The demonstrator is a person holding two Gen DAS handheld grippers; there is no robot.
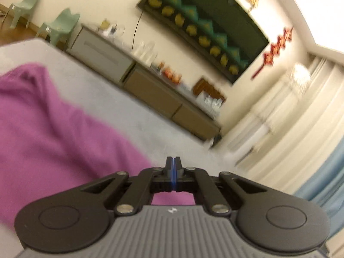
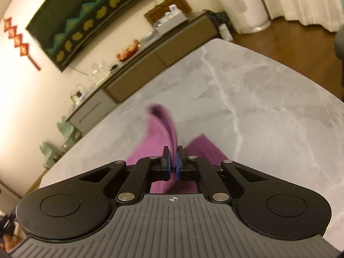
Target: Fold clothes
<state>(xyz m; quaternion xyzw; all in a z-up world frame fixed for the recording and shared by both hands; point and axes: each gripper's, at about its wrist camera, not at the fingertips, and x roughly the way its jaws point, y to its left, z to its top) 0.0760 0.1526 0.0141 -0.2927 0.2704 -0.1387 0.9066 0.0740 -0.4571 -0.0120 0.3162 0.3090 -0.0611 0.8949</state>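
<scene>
1. Left tongs (image 1: 173, 163) are clenched tight, blue pads pressed flat together with nothing between them, hovering over the grey marbled worktop (image 1: 120, 105).
2. The purple garment (image 1: 53, 133) sprawls across the worktop to the left of those tongs and runs underneath them; whether the tips touch the cloth cannot be told.
3. Over in the right wrist view, the right tongs (image 2: 173, 158) are clamped on a fold of the purple garment (image 2: 159, 133), which stands up in a ridge ahead of the pads.
4. The lifted end of that fold is blurred; another flap lies flat just to the right.
5. Beyond the worktop's far edge sits a long low sideboard (image 2: 133, 79) against the wall, with a dark framed hanging (image 2: 86, 17) above it.
</scene>
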